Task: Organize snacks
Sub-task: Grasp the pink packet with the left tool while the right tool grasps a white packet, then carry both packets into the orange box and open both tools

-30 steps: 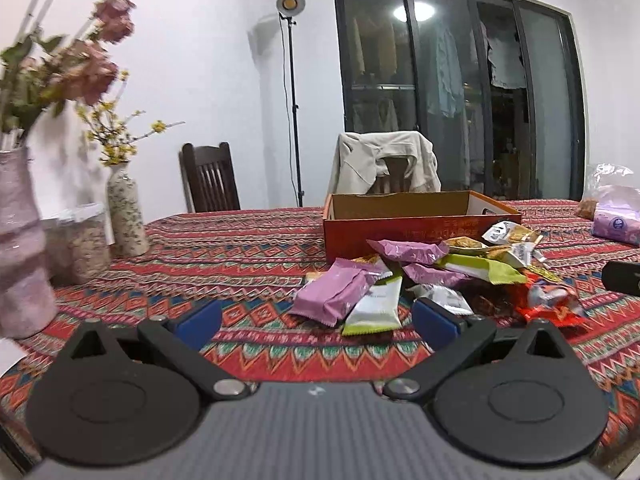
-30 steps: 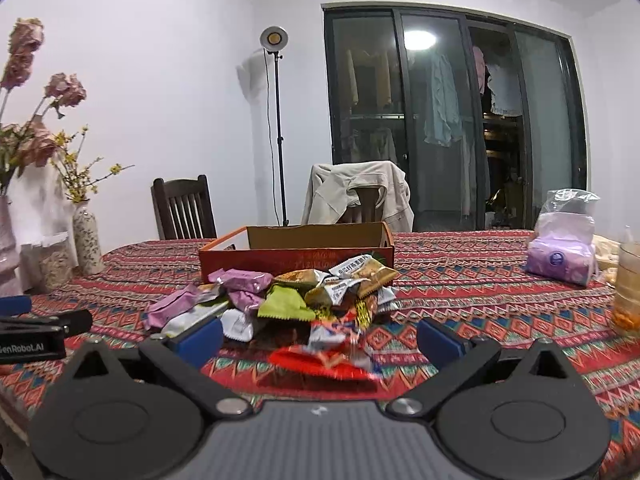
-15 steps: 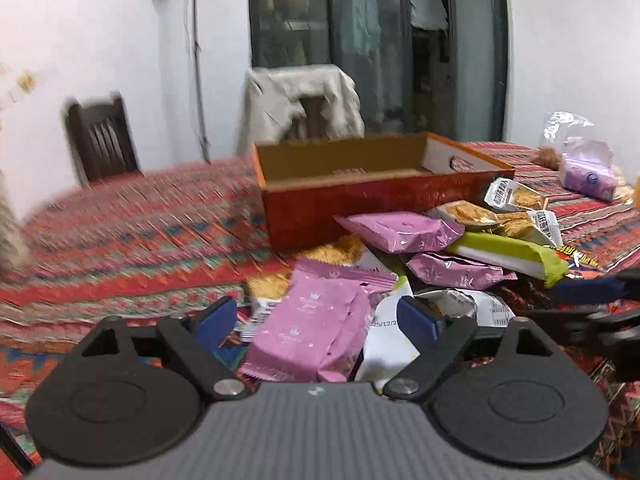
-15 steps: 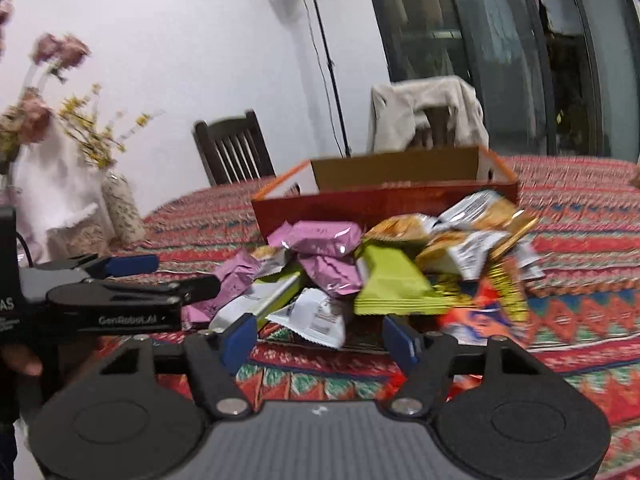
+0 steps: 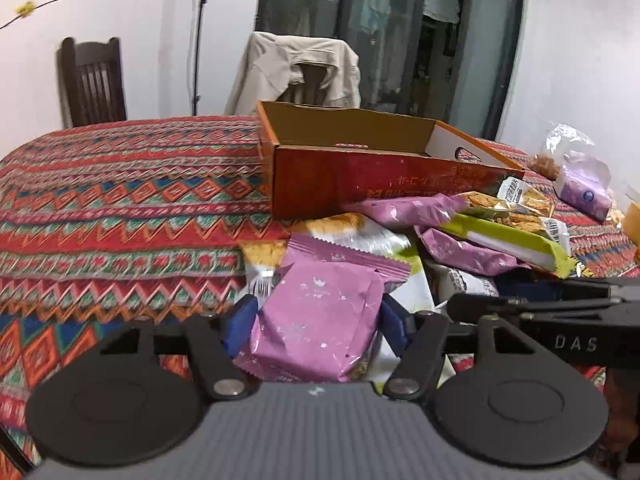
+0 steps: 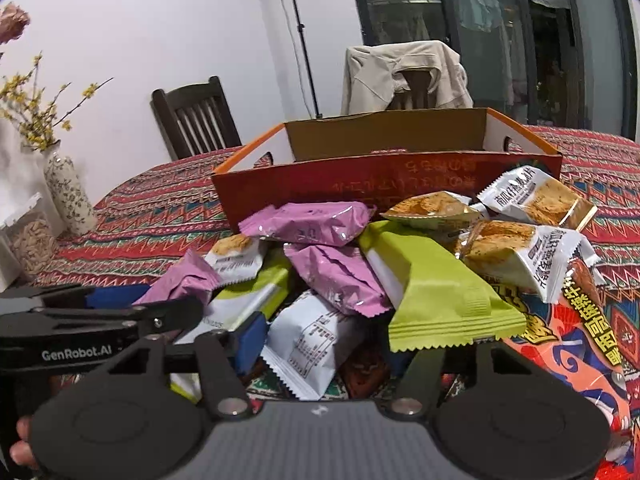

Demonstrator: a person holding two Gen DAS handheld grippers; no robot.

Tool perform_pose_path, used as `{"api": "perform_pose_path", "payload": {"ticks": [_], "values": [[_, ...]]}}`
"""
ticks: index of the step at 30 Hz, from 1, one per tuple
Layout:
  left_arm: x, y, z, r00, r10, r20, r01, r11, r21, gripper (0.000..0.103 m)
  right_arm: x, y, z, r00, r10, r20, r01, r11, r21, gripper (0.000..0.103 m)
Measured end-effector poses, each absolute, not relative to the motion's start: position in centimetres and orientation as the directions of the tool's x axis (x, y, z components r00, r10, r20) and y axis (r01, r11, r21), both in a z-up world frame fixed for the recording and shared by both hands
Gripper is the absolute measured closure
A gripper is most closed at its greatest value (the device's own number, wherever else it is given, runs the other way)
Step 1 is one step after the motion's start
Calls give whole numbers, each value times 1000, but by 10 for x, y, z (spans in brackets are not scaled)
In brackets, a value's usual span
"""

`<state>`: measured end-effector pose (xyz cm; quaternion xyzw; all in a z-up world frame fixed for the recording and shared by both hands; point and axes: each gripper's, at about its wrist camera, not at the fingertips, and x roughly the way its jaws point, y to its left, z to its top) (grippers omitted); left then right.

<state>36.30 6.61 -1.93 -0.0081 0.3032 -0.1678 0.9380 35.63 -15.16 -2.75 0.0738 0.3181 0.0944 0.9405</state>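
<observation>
A pile of wrapped snacks lies on the patterned tablecloth in front of an open orange-red cardboard box (image 5: 360,184) (image 6: 360,184). My left gripper (image 5: 318,326) is closing, and its blue pads touch both sides of a pink packet (image 5: 320,320) at the near edge of the pile. My right gripper (image 6: 332,348) is also closing, with a white packet (image 6: 312,344) between its fingers. Its left pad (image 6: 250,340) meets the packet's edge. A green packet (image 6: 436,300) hides the right pad. The box looks empty where I can see into it.
A large red snack bag (image 6: 580,340) lies at the right of the pile. A flowered vase (image 6: 68,196) and a jar (image 6: 28,240) stand at the far left. A clear bag with a purple pack (image 5: 584,188) sits far right. Two chairs stand behind the table.
Both grippers moved forward and tipped down into the snack pile while their jaws narrowed. The pink packet came between the left pads and the white packet between the right fingers.
</observation>
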Motion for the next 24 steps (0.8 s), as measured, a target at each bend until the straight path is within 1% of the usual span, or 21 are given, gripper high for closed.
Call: {"api": "perform_pose_path", "payload": {"ticks": [2,3,4,5,7,9,10,11,12,13,14,15,16,17,18,19,20,21,22,23,24], "values": [[345,70,-16,771,-305,-559,284,951,-127,37,347,-154,-28,772,255,-583,-167,965,201,58],[335,69,-14,780,-292,-554,272,955,-120,37,340,-156,-28,770,263,-582,-183,964,193,60],[325,69,-13,790,-274,-549,256,960,-111,37,331,-158,-29,764,273,-584,-203,962,185,64],[312,69,-12,801,-252,-543,236,967,-100,37,323,-159,-29,752,279,-597,-216,960,176,74],[295,67,-11,813,-229,-535,211,973,-97,37,306,-161,-28,739,271,-617,-240,961,135,83],[284,67,-12,818,-214,-534,183,977,-111,37,291,-166,-26,735,266,-623,-247,962,119,81],[283,66,-12,818,-207,-536,171,978,-117,37,290,-170,-24,738,274,-616,-232,961,150,73],[283,66,-12,819,-195,-540,155,981,-118,37,293,-174,-22,746,285,-602,-215,959,186,57],[284,65,-12,820,-179,-543,141,984,-111,37,298,-176,-20,755,290,-588,-199,956,216,48],[285,64,-12,826,-162,-540,128,987,-101,37,304,-177,-17,776,296,-557,-174,949,262,34],[285,63,-10,832,-145,-535,117,989,-88,37,311,-179,-16,797,291,-529,-141,942,305,26],[286,62,-9,836,-126,-534,105,992,-70,37,320,-179,-15,809,279,-517,-93,930,356,24],[286,62,-8,842,-113,-527,99,994,-56,37,330,-178,-16,808,269,-524,-44,915,402,24],[286,61,-7,851,-101,-516,92,995,-42,37,338,-175,-18,803,258,-537,-6,905,425,24],[287,60,-6,855,-88,-512,83,996,-33,37,346,-169,-20,799,238,-553,18,909,417,24],[287,61,-6,855,-82,-512,78,997,-30,37,352,-162,-23,795,212,-568,35,919,392,26],[288,61,-5,854,-80,-515,73,997,-34,37,355,-156,-25,796,191,-574,39,931,364,32],[287,62,-4,852,-81,-516,70,997,-42,37,355,-149,-26,805,157,-572,28,953,302,40],[286,61,-3,852,-84,-518,70,996,-47,37,354,-147,-27,806,133,-577,20,968,252,56],[283,61,-2,851,-89,-517,74,996,-50,37,351,-147,-28,806,139,-575,2,971,238,62],[280,59,-1,852,-95,-514,80,995,-52,37,345,-150,-27,799,170,-577,-27,969,247,62]]}}
